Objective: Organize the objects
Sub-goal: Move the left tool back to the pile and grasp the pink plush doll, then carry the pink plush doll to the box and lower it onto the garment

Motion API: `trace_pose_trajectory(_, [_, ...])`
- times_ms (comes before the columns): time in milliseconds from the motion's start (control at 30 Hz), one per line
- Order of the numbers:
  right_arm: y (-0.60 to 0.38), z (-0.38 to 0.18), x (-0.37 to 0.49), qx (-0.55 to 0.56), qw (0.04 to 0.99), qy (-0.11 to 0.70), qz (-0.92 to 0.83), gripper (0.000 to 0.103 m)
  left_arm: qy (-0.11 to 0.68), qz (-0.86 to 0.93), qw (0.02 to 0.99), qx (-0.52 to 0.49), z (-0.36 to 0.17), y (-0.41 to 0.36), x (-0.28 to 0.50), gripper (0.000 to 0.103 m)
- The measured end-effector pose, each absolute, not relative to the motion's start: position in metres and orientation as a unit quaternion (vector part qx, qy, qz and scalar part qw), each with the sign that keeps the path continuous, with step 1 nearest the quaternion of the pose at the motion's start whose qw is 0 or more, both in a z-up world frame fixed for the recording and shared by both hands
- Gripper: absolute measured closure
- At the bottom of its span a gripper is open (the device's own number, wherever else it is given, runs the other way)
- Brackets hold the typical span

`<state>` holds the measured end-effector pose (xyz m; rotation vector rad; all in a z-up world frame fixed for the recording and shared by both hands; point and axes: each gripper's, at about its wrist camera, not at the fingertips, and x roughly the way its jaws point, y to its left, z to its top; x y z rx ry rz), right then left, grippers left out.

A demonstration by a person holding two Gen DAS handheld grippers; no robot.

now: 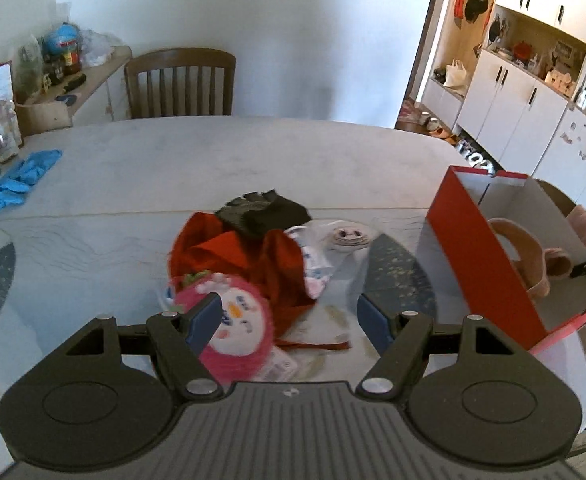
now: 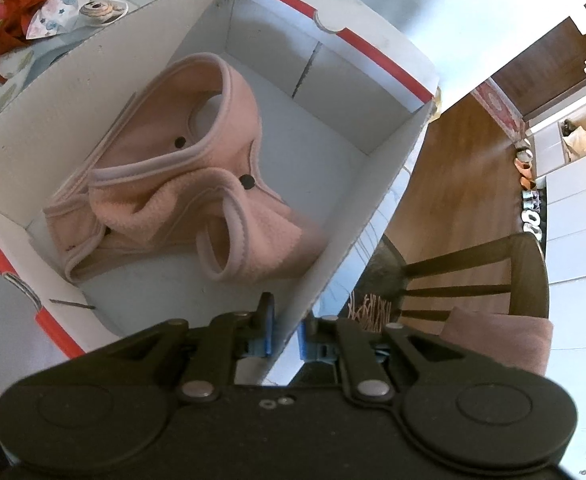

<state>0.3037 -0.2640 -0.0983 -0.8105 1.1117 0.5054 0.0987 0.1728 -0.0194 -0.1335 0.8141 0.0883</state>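
While the left gripper (image 1: 289,320) hangs open over a heap of small things, the right gripper (image 2: 284,330) pinches the wall of a red-and-white cardboard box (image 2: 357,184).

In the left wrist view, the wide-spread jaws hold nothing; below them on the pale grey table (image 1: 213,152) lie a round pink plush toy with a white face (image 1: 235,330), a crumpled red cloth (image 1: 249,256), a black knitted glove (image 1: 263,210) and a white patterned fabric piece (image 1: 315,264), bunched together, with the box just to the right. In the right wrist view, the nearly closed jaws clamp the box's near side wall, one blue pad (image 2: 267,334) inside, one outside; a soft pink fleece garment (image 2: 185,192) lies crumpled on the box floor.
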Motion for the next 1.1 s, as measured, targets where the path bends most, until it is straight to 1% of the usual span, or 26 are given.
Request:
trace_pose_trajectory(167, [-0.270,-0.098,0.304,-0.369,0.747,0.505,0.226,0.093,0.400,0.055,0.914,-0.030,-0.032,0.192,0.099,0.029])
trace_pose_trajectory(467, [-0.273,-0.102,0.304,-0.373,0.743,0.506,0.232,0.092,0.459,0.059,0.886,-0.020,-0.082,0.209,0.129,0.029])
trace_pose_trajectory(633, [-0.280,-0.103,0.308,-0.365,0.745,0.505,0.239,0.092,0.467,0.081,0.878,-0.062,-0.095,0.218,0.137,0.029])
trace_pose_trajectory(800, [-0.283,-0.105,0.309,-0.366,0.743,0.505,0.242,0.092,0.468,0.088,0.876,-0.078,-0.096,0.218,0.137,0.029])
trace_pose_trajectory(867, [-0.281,-0.106,0.308,-0.366,0.743,0.506,0.240,0.092,0.469,0.089,0.874,-0.091,-0.098,0.220,0.138,0.031])
trace_pose_trajectory(900, [-0.281,-0.106,0.308,-0.365,0.744,0.506,0.240,0.092,0.470,0.091,0.873,-0.096,-0.099,0.220,0.138,0.038])
trace_pose_trajectory(933, [-0.281,-0.107,0.308,-0.365,0.743,0.506,0.240,0.092,0.470,0.091,0.872,-0.098,-0.099,0.219,0.139,0.042])
trace_pose_trajectory(1033, [-0.277,-0.106,0.307,-0.366,0.743,0.507,0.238,0.092,0.469,0.103,0.872,-0.091,-0.097,0.214,0.138,0.048])
trace_pose_trajectory(1100, [-0.276,-0.104,0.307,-0.364,0.744,0.507,0.238,0.092,0.467,0.111,0.873,-0.093,-0.095,0.212,0.136,0.049])
